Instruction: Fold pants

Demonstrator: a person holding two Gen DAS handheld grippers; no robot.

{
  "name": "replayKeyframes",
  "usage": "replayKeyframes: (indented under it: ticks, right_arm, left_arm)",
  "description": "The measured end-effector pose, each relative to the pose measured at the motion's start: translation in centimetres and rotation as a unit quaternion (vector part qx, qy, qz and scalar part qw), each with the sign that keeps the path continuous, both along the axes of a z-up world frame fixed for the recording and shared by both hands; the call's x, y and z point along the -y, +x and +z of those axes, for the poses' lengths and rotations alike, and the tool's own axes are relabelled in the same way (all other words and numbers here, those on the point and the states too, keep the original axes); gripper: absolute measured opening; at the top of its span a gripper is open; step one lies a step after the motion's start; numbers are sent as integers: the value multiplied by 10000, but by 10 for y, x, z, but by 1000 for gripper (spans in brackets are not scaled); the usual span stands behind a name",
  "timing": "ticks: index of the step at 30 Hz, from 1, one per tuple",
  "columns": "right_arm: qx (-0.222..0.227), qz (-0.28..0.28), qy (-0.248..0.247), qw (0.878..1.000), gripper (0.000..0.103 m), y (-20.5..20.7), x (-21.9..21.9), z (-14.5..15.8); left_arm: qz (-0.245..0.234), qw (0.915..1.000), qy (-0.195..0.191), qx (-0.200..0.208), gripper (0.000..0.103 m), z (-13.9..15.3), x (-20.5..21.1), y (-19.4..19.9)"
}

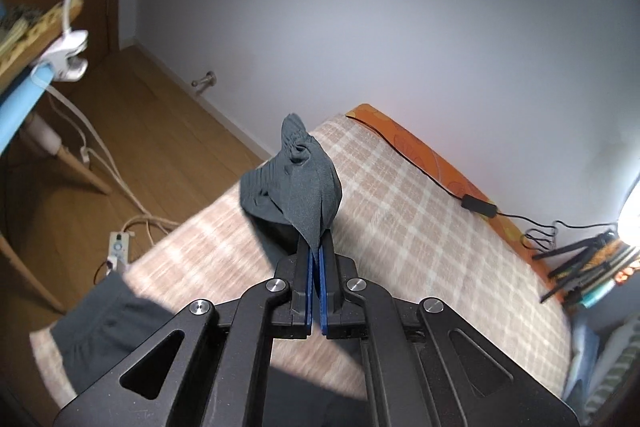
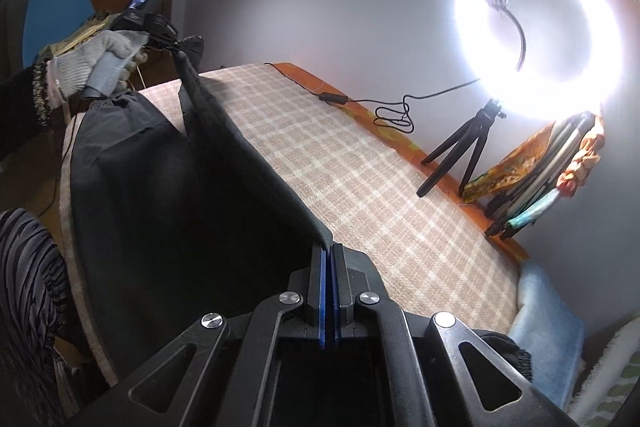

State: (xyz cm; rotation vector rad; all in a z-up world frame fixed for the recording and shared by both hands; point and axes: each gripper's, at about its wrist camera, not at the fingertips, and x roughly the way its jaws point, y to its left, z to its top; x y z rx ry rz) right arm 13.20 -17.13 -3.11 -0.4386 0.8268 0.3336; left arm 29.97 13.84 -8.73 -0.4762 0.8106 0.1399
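Note:
Dark grey pants lie on a checked beige blanket, one edge pulled up taut between both grippers. In the left wrist view my left gripper is shut on a bunched bit of the pants' elastic waistband, lifted above the blanket. In the right wrist view my right gripper is shut on the pants' near edge. The left gripper, held by a gloved hand, shows at the far left, the cloth stretched from it.
A lit ring light on a small tripod stands at the bed's right, its cable along the orange edge. A blue chair, a clip lamp and a power strip are on the wooden floor at the left.

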Motion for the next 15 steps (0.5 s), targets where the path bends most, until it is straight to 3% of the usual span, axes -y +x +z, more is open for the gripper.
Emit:
replayKeyframes:
  ticks: [5, 8, 15]
  right_arm:
    - [-53, 81, -97, 9999, 0, -24, -6, 13]
    - [-166, 132, -121, 9997, 0, -43, -13, 17]
    - [-801, 164, -85, 9966, 0, -80, -24, -11]
  left_arm:
    - [12, 9995, -299, 127, 1, -6, -17, -49]
    - [16, 9994, -292, 176, 1, -13, -20, -80]
    - [88, 9972, -738, -105, 1, -58, -38, -125]
